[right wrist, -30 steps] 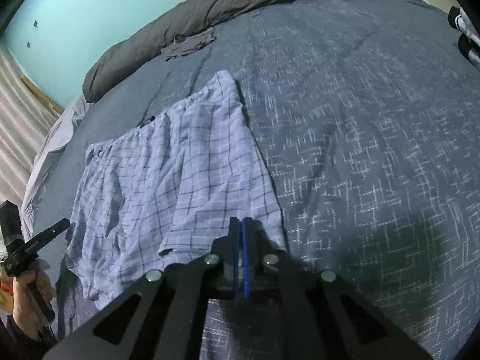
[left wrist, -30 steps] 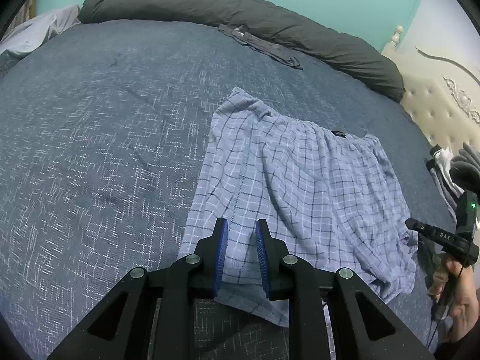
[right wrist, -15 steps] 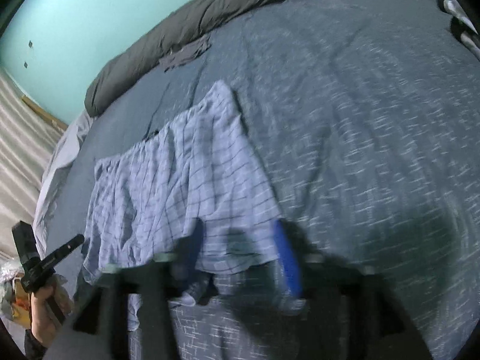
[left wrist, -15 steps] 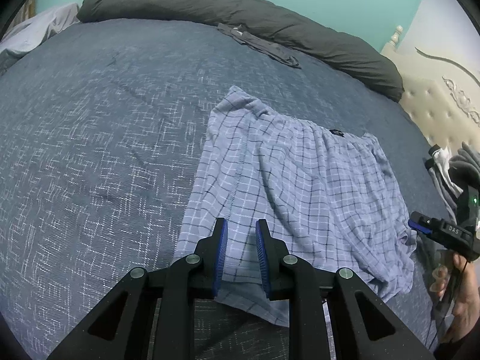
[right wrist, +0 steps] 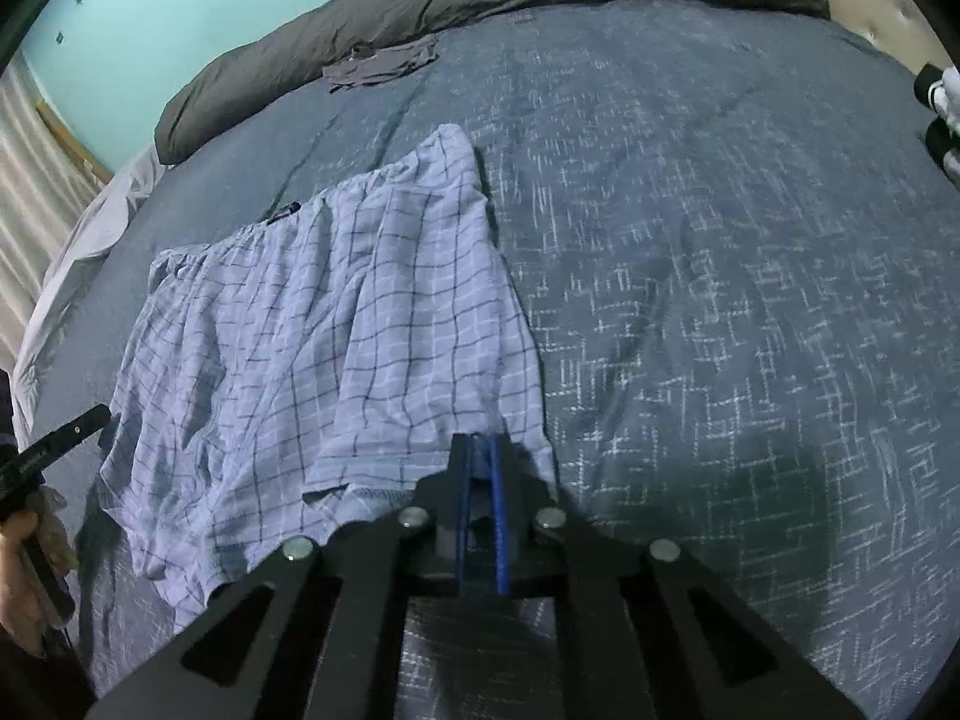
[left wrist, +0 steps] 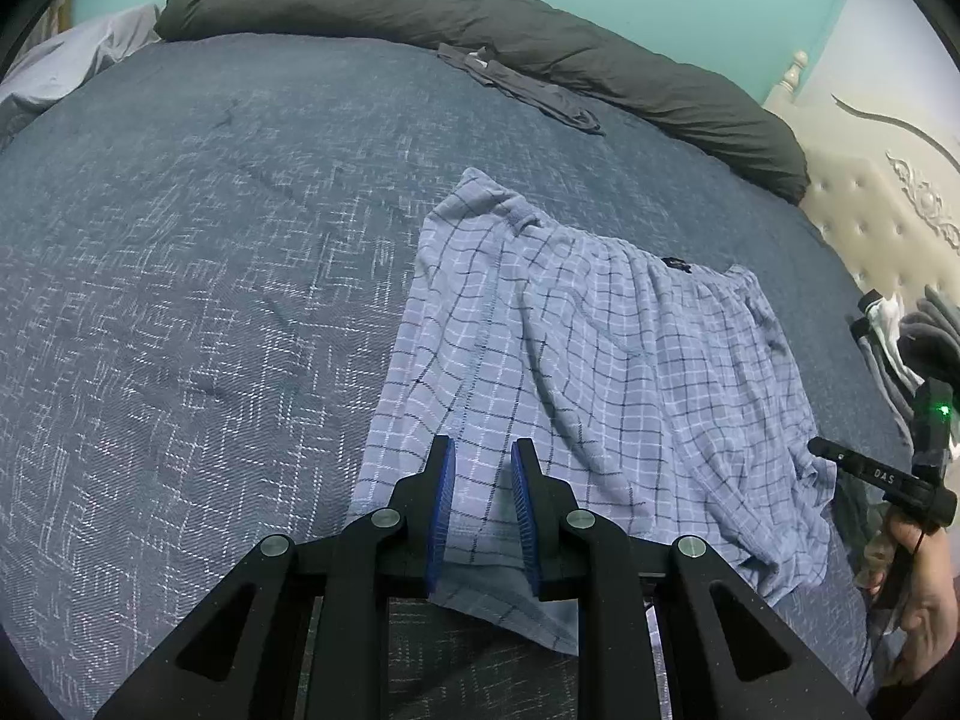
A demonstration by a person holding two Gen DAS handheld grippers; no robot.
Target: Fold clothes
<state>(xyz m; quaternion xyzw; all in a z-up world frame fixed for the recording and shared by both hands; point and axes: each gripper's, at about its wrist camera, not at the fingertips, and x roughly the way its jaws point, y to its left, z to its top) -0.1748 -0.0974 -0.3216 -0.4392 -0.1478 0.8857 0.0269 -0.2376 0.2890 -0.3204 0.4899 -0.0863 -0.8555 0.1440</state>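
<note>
Shorts (left wrist: 576,372) w/ a blue check lie spread on the bed (left wrist: 198,276), waistband toward the far side, leg hems toward the person; prob. laid flat so both near corners can be taken for a first fold, which isn't yet made. Bed's dark patterned cover carries everything; a long grey pillow (left wrist: 480,18) runs along its far edge w/ a small dark garment (left wrist: 528,90) just in front of it, well apart from the shorts.

Left gripper (left wrist: 483,516) hangs over one near hem corner; fingers a narrow gap apart w/ hem cloth showing between the blue pads, but whether they pinch it I can't tell. Right gripper (right wrist: 483,516) is at the other near corner; fingers nearly together, closing, w/ a bunch of check cloth caught between them, so it looks like it holds that corner.

Left view alone shows the padded headboard (left wrist: 888,222) and a pile of clothes (left wrist: 912,336) by it, plus the right hand (left wrist: 924,600) from outside; right view alone shows the striped curtain (right wrist: 36,150) and the left hand (right wrist: 24,576) at frame edge.
</note>
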